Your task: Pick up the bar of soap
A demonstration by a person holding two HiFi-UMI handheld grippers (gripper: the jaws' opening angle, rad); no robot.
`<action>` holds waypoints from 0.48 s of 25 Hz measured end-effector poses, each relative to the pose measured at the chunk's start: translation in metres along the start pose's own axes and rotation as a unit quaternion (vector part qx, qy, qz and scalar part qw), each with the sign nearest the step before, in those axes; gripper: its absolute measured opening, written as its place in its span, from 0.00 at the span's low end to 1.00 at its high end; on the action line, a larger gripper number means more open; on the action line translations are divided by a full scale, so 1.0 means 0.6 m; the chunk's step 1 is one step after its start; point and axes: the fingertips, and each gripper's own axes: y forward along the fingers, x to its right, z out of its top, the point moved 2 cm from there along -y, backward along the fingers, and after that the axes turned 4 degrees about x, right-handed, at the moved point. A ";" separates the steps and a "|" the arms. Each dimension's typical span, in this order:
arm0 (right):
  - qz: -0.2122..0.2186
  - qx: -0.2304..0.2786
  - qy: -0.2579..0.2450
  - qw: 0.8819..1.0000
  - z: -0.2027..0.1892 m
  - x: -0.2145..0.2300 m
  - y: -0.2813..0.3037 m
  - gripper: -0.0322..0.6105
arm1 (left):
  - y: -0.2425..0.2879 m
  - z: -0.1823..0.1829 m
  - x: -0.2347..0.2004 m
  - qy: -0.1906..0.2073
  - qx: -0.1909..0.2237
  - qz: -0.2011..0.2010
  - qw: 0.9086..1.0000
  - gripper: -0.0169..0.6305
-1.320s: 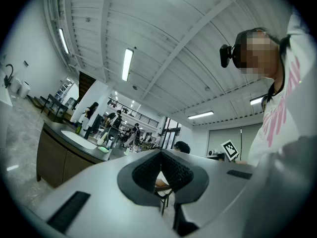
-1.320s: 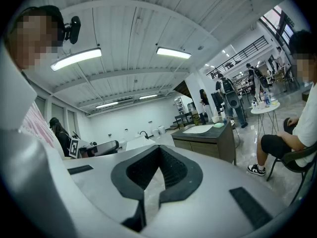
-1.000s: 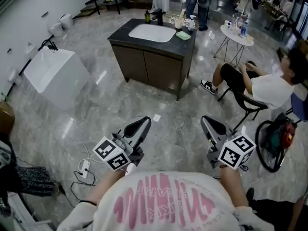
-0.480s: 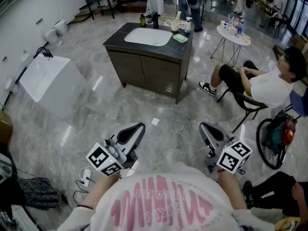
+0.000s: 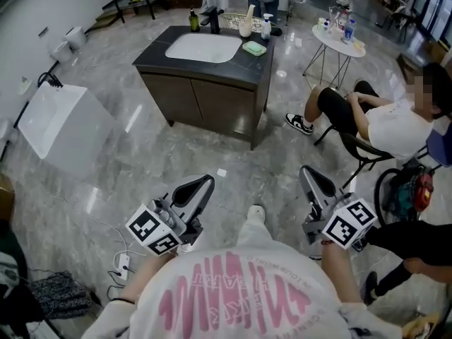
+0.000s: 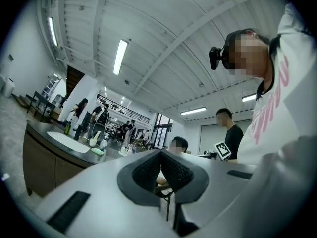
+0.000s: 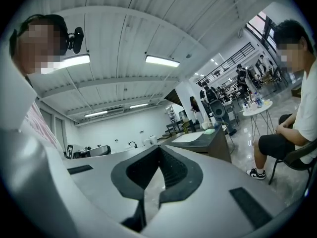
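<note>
A pale green soap bar [image 5: 254, 47] lies on the dark counter [image 5: 263, 61] of a sink cabinet far ahead, right of the white basin [image 5: 203, 47]. It shows small in the left gripper view as the soap [image 6: 97, 151] and in the right gripper view as the soap [image 7: 209, 131]. My left gripper [image 5: 203, 183] is held near my body, well short of the cabinet, jaws shut with nothing between them. My right gripper [image 5: 308, 174] is held likewise, shut and empty.
A person sits on a chair [image 5: 360, 150] to the right, legs stretched toward the cabinet. A round white side table [image 5: 342, 42] with bottles stands behind. A white box [image 5: 53, 122] sits on the floor at left. Bottles and a cup [image 5: 245, 27] crowd the counter's back edge.
The view has moved forward toward the cabinet and tilted down. My foot now shows between the grippers. Both grippers stay shut near my body.
</note>
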 end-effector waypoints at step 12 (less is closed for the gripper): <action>0.054 -0.049 -0.042 0.996 0.093 0.225 0.195 0.07 | 0.231 0.012 -0.168 0.012 -0.007 0.019 1.000 0.04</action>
